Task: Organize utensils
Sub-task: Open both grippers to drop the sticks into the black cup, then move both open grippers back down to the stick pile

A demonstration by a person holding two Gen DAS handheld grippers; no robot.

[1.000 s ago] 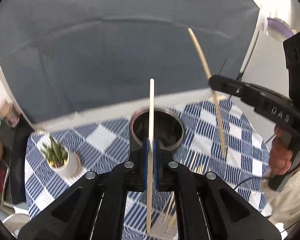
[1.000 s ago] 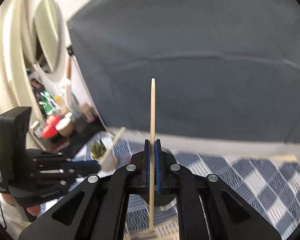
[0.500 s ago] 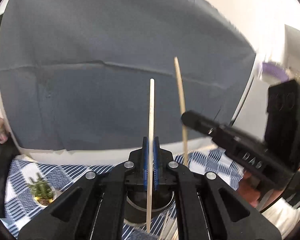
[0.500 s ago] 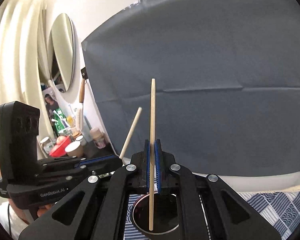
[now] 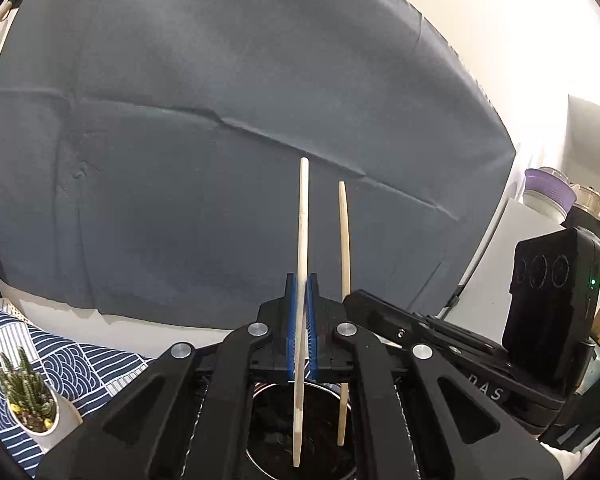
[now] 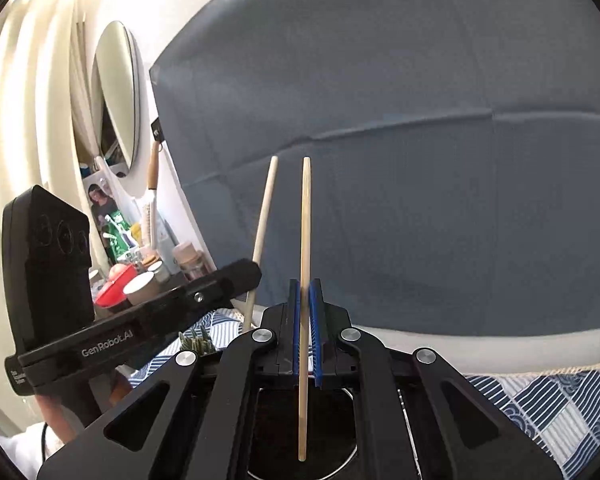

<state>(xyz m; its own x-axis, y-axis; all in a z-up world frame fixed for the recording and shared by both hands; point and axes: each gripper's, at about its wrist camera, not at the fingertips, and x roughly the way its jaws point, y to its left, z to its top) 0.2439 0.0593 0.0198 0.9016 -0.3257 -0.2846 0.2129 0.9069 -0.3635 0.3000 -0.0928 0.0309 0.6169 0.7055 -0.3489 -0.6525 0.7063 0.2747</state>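
Two thin wooden sticks, one in each gripper, both standing almost straight up over the round dark holder (image 5: 300,432). Left gripper (image 5: 301,320) pinching the pale chopstick (image 5: 302,248) between its blue pads (image 5: 291,320), pressed tight on it — long part sticking up past the fingers, short thin end hanging down below them into the mouth of the holder. Right gripper (image 6: 305,320) with the tan chopstick (image 6: 304,240) between its blue pads (image 6: 315,328) too, but a small gap showing on one side, so maybe letting go already — hard to tell. Seen from the left, right next to the left fingers, tip low inside the holder. Light as a twig, probably, and stiff, not bendy. Smooth and round, so likely to slip or spin if held loosely. Best to hold near the middle, as here, so neither end tips over. No need to squeeze hard. Thin ends could snap if pushed against the rim (image 6: 350,456) — better dropped straight down between the fingers. A little plant pot (image 5: 40,420) off to the left of the left fingers, on the blue checked cloth (image 5: 60,360).
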